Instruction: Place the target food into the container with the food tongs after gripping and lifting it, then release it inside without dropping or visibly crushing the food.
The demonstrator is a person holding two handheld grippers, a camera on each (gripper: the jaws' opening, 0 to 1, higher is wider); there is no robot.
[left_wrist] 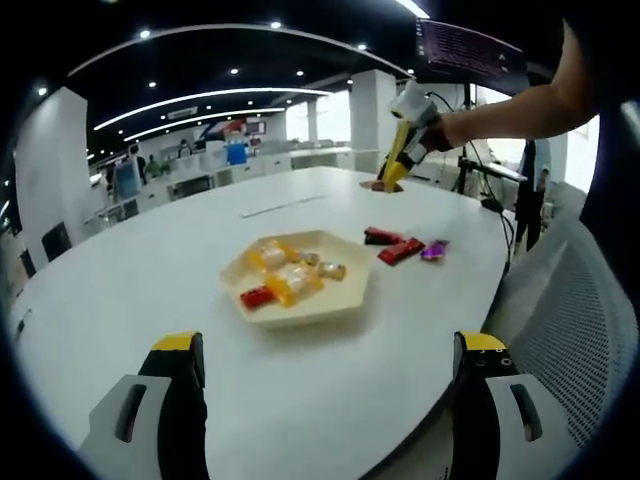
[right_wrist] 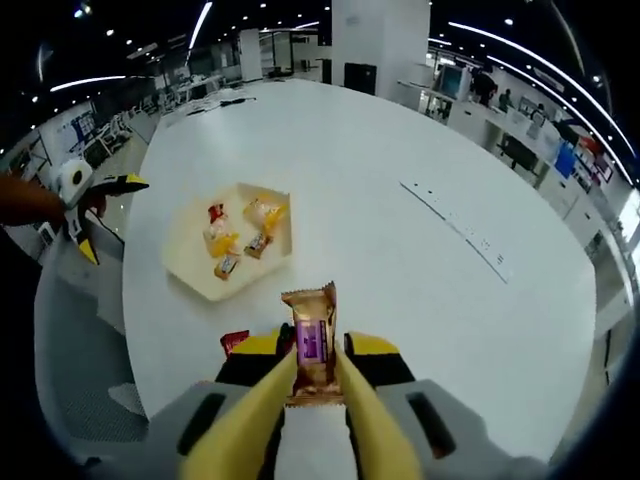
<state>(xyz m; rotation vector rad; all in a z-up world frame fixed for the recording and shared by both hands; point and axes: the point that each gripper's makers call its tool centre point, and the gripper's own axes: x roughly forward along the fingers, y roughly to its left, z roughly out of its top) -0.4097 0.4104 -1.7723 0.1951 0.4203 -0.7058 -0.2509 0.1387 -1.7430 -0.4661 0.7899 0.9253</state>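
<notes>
The snack bar (right_wrist: 312, 340) is pinched between the closed jaws of the right gripper (right_wrist: 315, 385) and held up above the table (right_wrist: 400, 250). The tray (right_wrist: 200, 275) already holds some sweets. The bar is not in it yet. The left gripper (left_wrist: 325, 375) is wide open, holding nothing.

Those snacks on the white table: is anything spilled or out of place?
Nothing looks spilled. Three wrapped snacks lie on the table beside the tray, not in it. The right gripper holds another wrapped bar upright, uncrushed.
</notes>
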